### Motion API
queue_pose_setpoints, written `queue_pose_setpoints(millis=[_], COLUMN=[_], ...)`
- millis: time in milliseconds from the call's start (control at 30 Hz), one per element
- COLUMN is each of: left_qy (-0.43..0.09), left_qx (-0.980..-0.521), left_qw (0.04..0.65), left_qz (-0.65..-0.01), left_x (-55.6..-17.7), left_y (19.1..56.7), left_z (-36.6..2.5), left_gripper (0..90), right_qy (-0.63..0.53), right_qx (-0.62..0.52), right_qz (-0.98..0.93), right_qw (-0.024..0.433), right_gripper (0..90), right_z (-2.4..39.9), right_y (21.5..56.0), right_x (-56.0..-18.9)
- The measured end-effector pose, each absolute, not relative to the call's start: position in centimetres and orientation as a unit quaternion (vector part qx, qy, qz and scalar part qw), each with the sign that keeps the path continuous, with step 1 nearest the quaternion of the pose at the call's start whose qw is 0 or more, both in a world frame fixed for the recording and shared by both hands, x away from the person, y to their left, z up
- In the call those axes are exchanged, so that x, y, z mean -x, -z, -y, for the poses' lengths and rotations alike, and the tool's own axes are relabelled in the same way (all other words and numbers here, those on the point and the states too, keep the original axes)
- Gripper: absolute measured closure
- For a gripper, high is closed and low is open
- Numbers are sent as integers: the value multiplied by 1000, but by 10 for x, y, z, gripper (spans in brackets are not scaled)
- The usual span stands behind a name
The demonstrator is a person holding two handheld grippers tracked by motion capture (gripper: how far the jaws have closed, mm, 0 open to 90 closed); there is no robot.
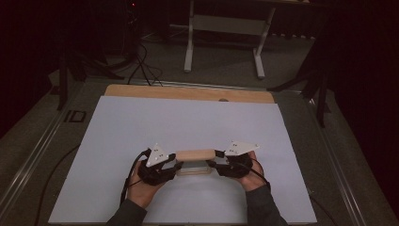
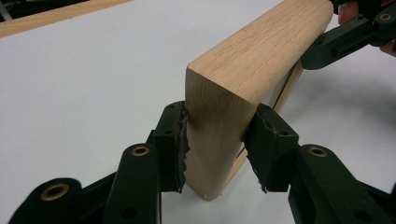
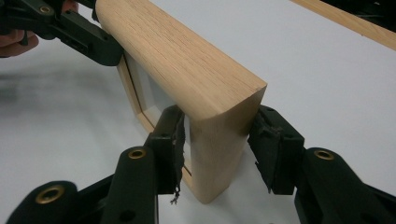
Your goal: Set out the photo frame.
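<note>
Gripping the wooden frame (image 1: 195, 161) by its left end, your left claw (image 2: 215, 144) has both pads pressed on the wood. It stands upright on the white tabletop (image 1: 188, 122), near your edge. Your right claw (image 3: 218, 145) straddles the right end; its left pad seems to touch, the right one looks barely clear.

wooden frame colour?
Light tan, oak-like grain on the wooden frame; clearest in the right gripper view.
</note>
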State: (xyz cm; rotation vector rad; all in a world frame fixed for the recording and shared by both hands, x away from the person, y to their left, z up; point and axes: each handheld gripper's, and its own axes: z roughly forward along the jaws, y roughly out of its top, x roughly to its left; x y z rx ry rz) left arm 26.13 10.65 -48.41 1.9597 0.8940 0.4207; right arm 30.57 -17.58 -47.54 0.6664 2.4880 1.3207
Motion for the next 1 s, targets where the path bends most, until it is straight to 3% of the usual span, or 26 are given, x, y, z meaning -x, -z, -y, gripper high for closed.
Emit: queue_pose_setpoints(millis=[1000], left_qy=[-161], left_qx=[-805], left_qw=[448], left_qz=[-354], left_x=[-273], left_y=[479], left_z=[-119], left_gripper=[589], right_qy=[-447], right_qx=[-228], right_qz=[-855], right_qw=[131], right_gripper=[567], right_z=[163], right_y=[474], right_x=[-307])
